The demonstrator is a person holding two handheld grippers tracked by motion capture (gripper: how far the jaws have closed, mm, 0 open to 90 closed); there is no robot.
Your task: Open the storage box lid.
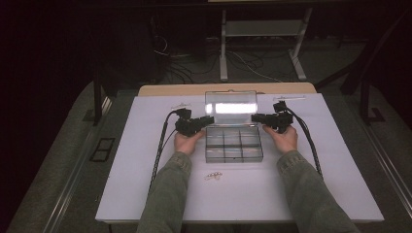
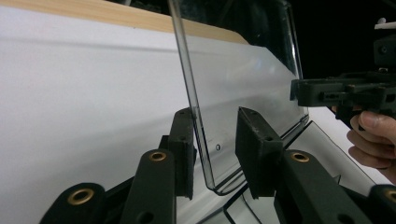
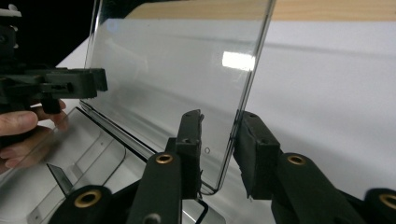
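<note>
Left claw (image 2: 215, 140): spread, straddling the upright lid's (image 2: 238, 79) left edge.
Right claw (image 3: 217, 140): spread, straddling the lid's right edge.
Box (image 1: 233, 144): one, clear, near the table's (image 1: 145, 145) far edge.
Claws: two.

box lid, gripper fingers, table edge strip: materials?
Lid: looks like clear glossy hard plastic; the table shows through it and it carries a bright glare patch.
Fingers: matte black, likely moulded or printed plastic, faintly grainy, with brass-coloured pivot inserts.
Edge strip: light wood or wood-look laminate; can't tell which.
</note>
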